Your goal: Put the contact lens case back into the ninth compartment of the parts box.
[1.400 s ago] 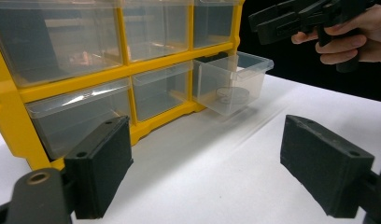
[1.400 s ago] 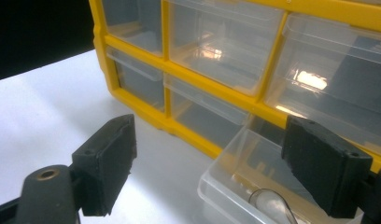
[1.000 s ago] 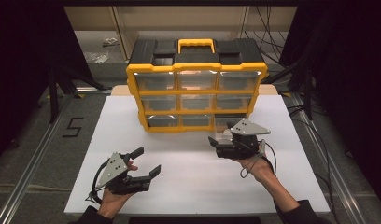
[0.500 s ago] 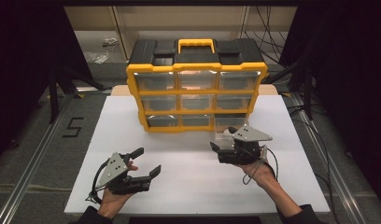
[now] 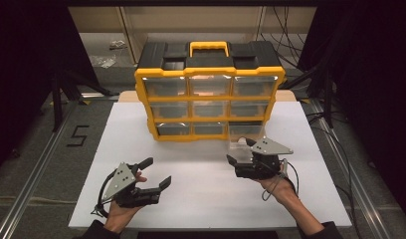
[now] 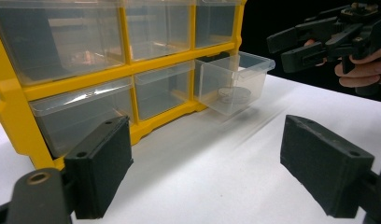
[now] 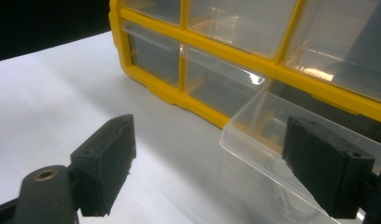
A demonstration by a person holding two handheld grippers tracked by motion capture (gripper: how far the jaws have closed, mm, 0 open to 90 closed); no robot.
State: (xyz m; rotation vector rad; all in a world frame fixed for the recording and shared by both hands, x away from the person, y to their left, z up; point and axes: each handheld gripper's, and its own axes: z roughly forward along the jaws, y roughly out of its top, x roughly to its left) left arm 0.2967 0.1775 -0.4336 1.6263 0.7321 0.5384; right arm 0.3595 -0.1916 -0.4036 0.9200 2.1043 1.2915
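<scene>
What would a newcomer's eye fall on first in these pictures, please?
The yellow-and-black plastic drawer cabinet at the far middle of the white table stands out first. Its clear bottom-right drawer is pulled out, with a small round object inside. The right gripper sits open just before that drawer, while the left gripper rests open near the table's front left.

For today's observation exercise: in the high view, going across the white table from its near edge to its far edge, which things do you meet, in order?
Left gripper → right gripper → pulled-out clear drawer → yellow organizer cabinet.
</scene>
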